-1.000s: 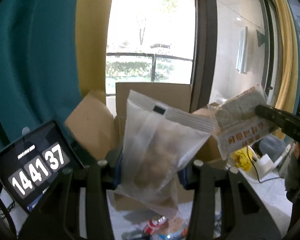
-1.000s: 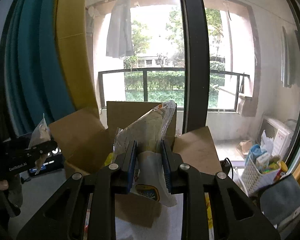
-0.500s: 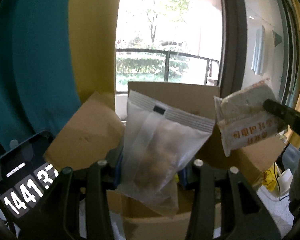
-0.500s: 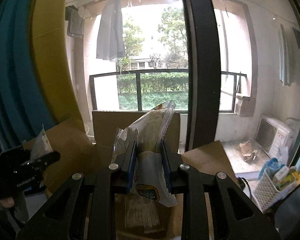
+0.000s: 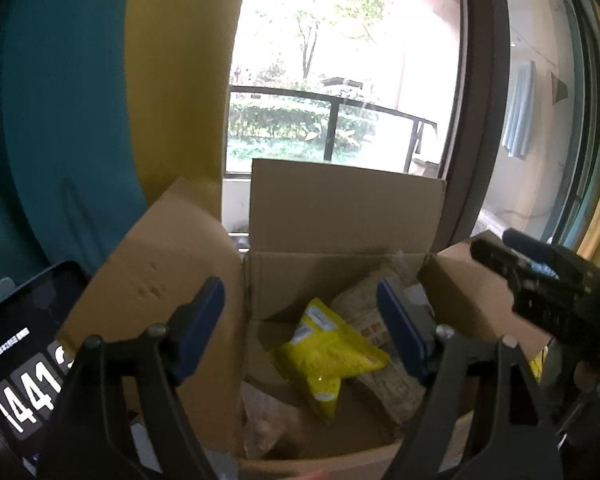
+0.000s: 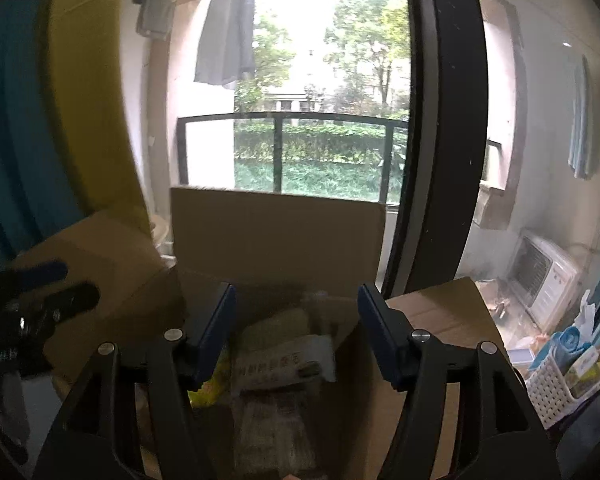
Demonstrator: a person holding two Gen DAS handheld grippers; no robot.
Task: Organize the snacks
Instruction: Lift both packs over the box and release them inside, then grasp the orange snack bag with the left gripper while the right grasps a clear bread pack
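Note:
An open cardboard box point(image 5: 340, 216) stands by the window with its flaps up. Inside lie a yellow packet point(image 5: 328, 356), a beige wrapped snack point(image 5: 360, 304) and a translucent bag point(image 5: 264, 420). My left gripper point(image 5: 300, 320) hovers over the box, its jaws opening with nothing between them. My right gripper point(image 5: 532, 276) comes in from the right. In the right wrist view the right gripper point(image 6: 296, 320) also hangs over the box point(image 6: 276, 232), jaws opening and empty, above a white packet with orange print point(image 6: 284, 360). The left gripper point(image 6: 40, 300) shows at the left edge.
A tablet showing a clock point(image 5: 20, 360) leans left of the box. Teal and yellow curtains point(image 5: 80, 100) hang behind it. A dark window post point(image 6: 440, 120) rises behind the box. A white basket point(image 6: 560, 380) of items sits at the right on the floor.
Both grippers moved forward over the box and opened. The translucent bag left the left gripper and the printed packet left the right; both now lie in the box.

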